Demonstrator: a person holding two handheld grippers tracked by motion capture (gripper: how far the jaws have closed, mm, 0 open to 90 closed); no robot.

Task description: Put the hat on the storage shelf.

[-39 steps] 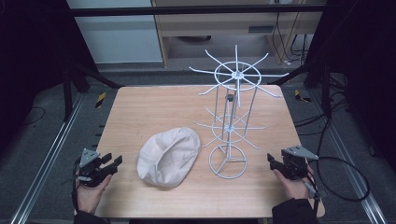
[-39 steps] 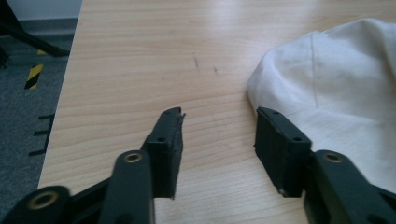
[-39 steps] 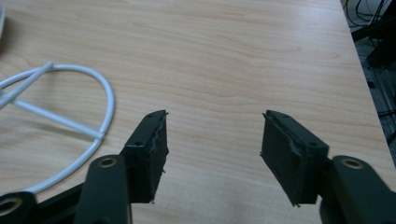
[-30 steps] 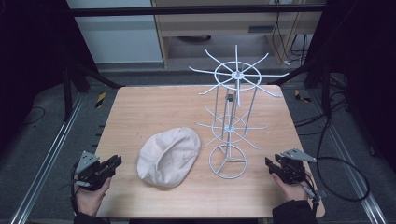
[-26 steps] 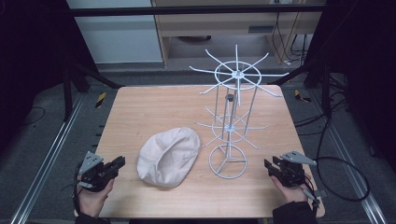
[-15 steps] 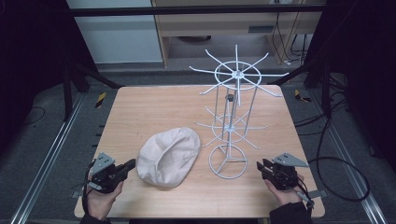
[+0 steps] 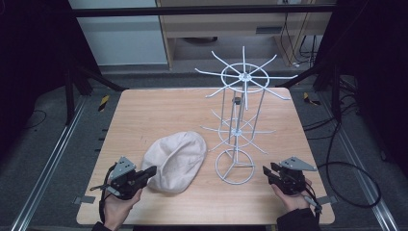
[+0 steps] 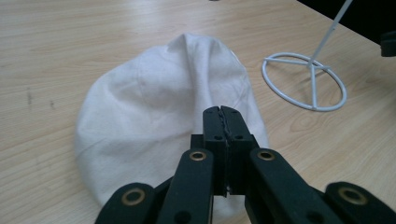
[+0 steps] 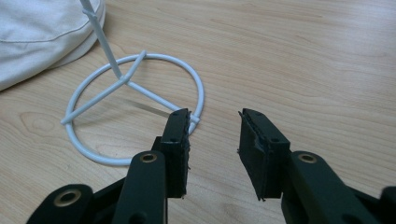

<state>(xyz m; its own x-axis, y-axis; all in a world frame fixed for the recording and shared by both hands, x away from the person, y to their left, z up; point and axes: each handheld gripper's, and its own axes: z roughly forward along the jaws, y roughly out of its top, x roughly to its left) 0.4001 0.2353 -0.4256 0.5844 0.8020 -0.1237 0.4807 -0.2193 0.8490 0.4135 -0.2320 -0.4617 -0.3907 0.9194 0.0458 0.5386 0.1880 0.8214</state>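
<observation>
A cream cloth cap [image 7: 174,160] lies flat on the wooden table [image 7: 144,115], left of a white wire rack [image 7: 239,125] with spoked arms and a ring base [image 9: 135,116]. My left gripper [image 7: 150,171] sits at the cap's near left edge; in the left gripper view its jaws are shut together just over the cap [image 8: 163,107], with no cloth between them. My right gripper [image 7: 267,172] rests at the table's front right, open, its left fingertip close to the ring base in the right gripper view [image 9: 215,119].
The rack's ring base [image 8: 306,81] lies right of the cap. Metal rails [image 7: 48,159] run along both sides of the table, and cables [image 7: 346,168] trail on the floor at the right. Bare wood stretches behind the cap.
My left gripper has moved right, from off the table's left edge to the cap's near edge. My right gripper has shifted slightly left toward the rack's base.
</observation>
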